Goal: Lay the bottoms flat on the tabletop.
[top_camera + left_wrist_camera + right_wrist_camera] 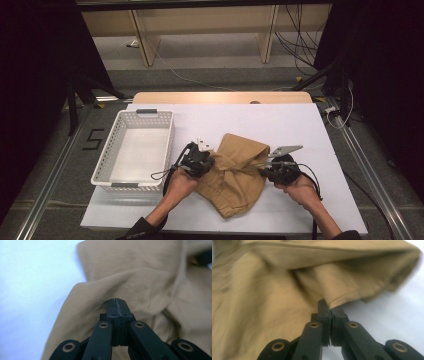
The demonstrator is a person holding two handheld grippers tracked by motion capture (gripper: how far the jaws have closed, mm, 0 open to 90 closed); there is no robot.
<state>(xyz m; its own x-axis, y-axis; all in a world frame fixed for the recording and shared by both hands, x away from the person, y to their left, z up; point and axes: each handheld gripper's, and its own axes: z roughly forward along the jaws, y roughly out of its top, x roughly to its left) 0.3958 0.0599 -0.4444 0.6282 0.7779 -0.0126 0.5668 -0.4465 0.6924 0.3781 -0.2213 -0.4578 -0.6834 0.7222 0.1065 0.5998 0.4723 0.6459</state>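
A: Start close in. What are the two grippers doing?

B: The left gripper (117, 305) has its jaws pressed together, with a fold of the tan garment (140, 277) bunched right at their tips. It looks like cloth is pinched there, though the seam between the jaws shows almost none of it. The right gripper (329, 305) is also closed, and a hemmed edge of the tan garment (287, 290) runs straight into its tips, so it grips that edge.

A: And from the high view?

B: The tan garment (235, 170) lies crumpled on the white table (280, 120), near the person's edge and a little right of centre. The left gripper (197, 161) sits at its left side, the right gripper (279, 170) at its right side, each in a hand that comes in from the bottom edge.

A: Anything beside them?

B: A white slatted basket (107, 155) stands just left of the left gripper, near it but not touching the cloth. A black cable loops from the left gripper toward the basket's near corner.

A: Farther back?

B: The far half of the table is bare white. Beyond it runs a wooden edge, then grey floor with loose cables and pale shelving legs. Dark curtains close in both sides.
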